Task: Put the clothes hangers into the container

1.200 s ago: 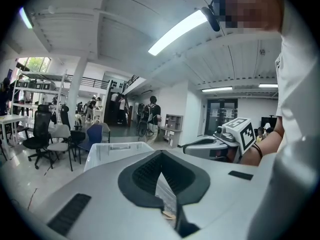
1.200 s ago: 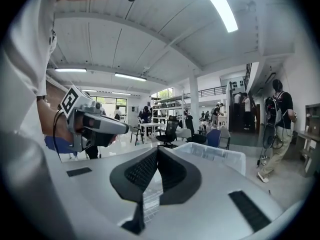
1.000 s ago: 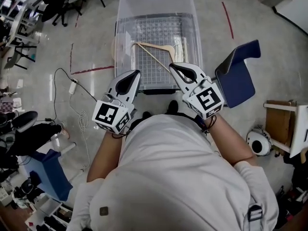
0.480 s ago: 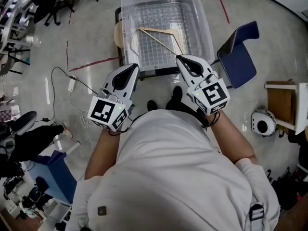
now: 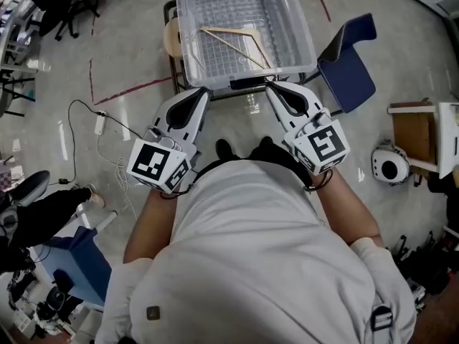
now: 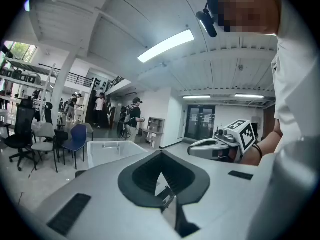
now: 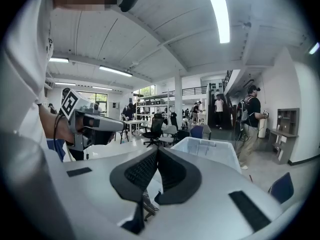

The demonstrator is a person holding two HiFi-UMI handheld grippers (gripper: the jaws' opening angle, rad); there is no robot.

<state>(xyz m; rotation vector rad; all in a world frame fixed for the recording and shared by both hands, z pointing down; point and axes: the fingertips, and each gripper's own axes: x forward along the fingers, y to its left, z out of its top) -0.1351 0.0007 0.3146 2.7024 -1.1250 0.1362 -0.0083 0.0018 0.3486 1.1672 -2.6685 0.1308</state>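
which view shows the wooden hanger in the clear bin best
The head view: it looks down into the clear container and shows the whole wooden hanger lying on its floor. The left gripper view and the right gripper view show only the container's outer walls from low down; the hanger cannot be seen in either.

You stand on a glossy grey floor (image 5: 143, 34). A blue padded chair (image 5: 348, 70) sits to your right. Long white strip lights (image 6: 166, 45) glow overhead.

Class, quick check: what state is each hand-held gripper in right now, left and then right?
Left hand-held gripper: closed, jaws together, holding nothing.
Right hand-held gripper: closed, jaws together, holding nothing.
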